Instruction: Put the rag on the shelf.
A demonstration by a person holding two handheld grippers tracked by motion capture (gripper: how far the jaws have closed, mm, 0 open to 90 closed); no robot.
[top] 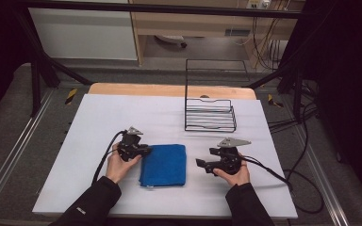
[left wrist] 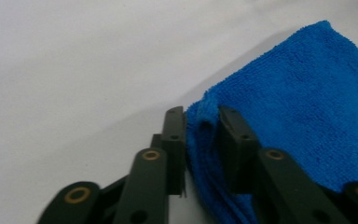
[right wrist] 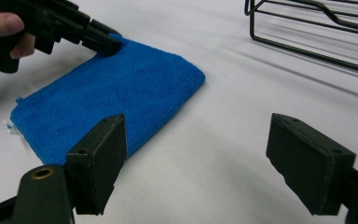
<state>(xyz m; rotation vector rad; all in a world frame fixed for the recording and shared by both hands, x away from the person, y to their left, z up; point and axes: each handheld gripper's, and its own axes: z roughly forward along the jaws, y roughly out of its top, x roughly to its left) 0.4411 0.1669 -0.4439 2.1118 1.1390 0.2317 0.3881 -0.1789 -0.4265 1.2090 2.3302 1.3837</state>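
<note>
Left gripper view showed the left claw (left wrist: 200,135) clamped on the blue cloth (left wrist: 298,107) corner; right claw (right wrist: 214,163) stood apart, empty.

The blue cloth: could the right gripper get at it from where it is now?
Probably yes. The right gripper stands open beside the cloth, with bare table between them; the left gripper pinches only the far edge.

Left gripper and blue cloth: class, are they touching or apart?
Touching. In the left gripper view, the left gripper has both jaws pressed against a pinched corner of the blue cloth.
</note>
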